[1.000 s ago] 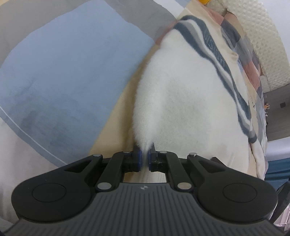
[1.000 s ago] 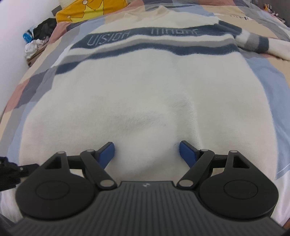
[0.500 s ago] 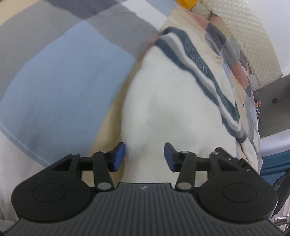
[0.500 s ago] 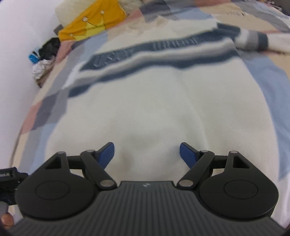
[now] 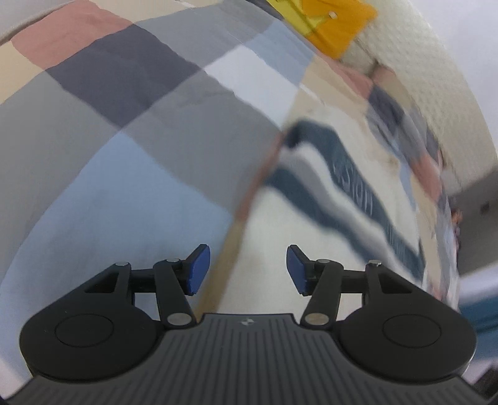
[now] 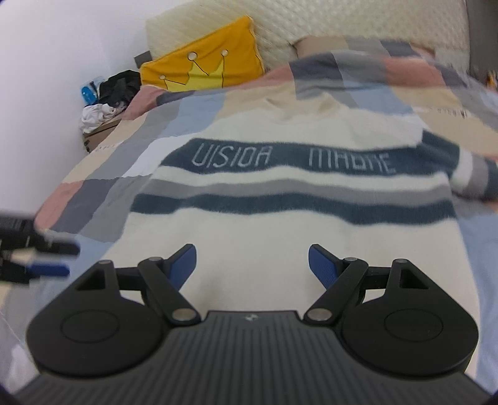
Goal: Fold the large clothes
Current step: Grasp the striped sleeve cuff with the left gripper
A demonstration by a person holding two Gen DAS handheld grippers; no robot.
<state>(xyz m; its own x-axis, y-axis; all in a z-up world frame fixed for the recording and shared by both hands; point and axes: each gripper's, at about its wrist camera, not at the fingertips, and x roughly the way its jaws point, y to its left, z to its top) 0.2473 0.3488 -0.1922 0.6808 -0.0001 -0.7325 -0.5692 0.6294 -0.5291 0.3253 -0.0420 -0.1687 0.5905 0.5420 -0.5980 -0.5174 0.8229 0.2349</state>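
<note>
A cream sweater [image 6: 280,224] with navy and grey chest stripes and white lettering lies flat on the bed, collar toward the headboard. My right gripper [image 6: 252,264] hovers open above its lower body, with nothing between the pads. In the left wrist view the sweater [image 5: 311,218] is blurred, and its left side edge runs just under my left gripper [image 5: 247,268]. That gripper's jaws are opening above the cloth and hold nothing. The left gripper [image 6: 46,258] also shows, blurred, at the left edge of the right wrist view. One striped sleeve [image 6: 473,177] lies out to the right.
A patchwork bedspread [image 5: 124,155] in blue, grey, pink and beige covers the bed. A yellow crown cushion [image 6: 205,62] leans on the cream quilted headboard [image 6: 342,21]. A pile of dark and white clothes [image 6: 105,99] sits by the wall at the left.
My left gripper let go of the sweater's edge, opened, and lifted away with its view swinging up the bed. My right gripper stayed open and rose, tilting toward the headboard.
</note>
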